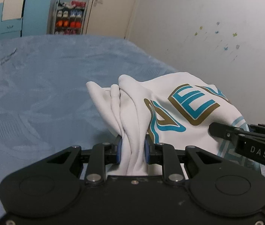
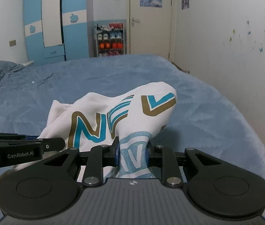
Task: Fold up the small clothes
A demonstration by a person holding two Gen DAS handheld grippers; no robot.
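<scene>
left tool (image 1: 131, 151) clamped on bunched white shirt (image 1: 170, 101), right tool (image 2: 132, 154) gripping its hem; lettering partly hidden by folds

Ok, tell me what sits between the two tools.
Only the white shirt spans the gap: the left tool and right tool each clamp a bunch of it, as both wrist views show.

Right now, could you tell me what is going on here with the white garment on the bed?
A person holds a gripper in each hand, and both are shut on the same white garment with teal and gold lettering. The left gripper pinches a bunched plain white part; the right gripper pinches a part with a pale blue print. The garment is gathered above the blue bedspread, not yet folded flat.
</scene>
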